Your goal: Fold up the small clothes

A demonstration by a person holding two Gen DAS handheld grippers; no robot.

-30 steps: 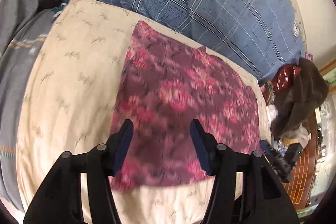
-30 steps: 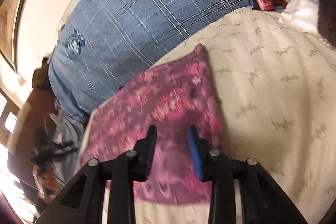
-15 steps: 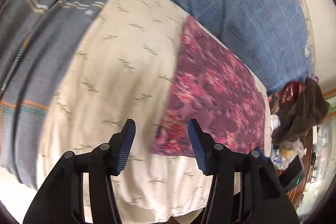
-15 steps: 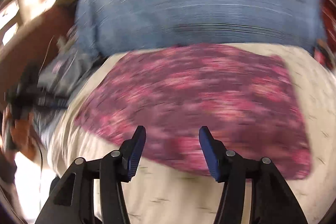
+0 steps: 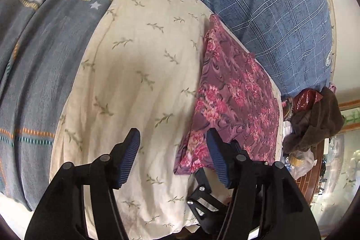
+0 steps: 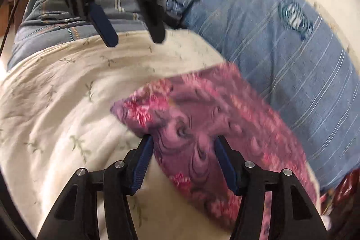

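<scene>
**Now both grippers close in on the folded cloth**

Broadly, a cream leaf-print sheet (image 5: 139, 73) covers the work surface, with a blue checked pillow (image 5: 270, 15) along its far side and a grey striped blanket (image 5: 33, 60) at the other edge. On the sheet, pushed against the pillow, lies the floral maroon cloth (image 5: 234, 100), flat and already doubled into a neat rectangle.

The right gripper (image 6: 183, 150) has its jaws parted, having just been opening, and they straddle the cloth's near edge close to a corner; the picture is blurred, but the pads do not seem to press on the fabric. The left gripper (image 5: 173, 150) is likewise released, its jaws just widened, with bare sheet between them and the cloth's corner beside one finger.

By my judgement one fold is finished and the next is being set up. That calls for each gripper to settle on its own corner of the near edge, pinch both layers together, and carry the edge across evenly so the rectangle halves without skewing.
</scene>
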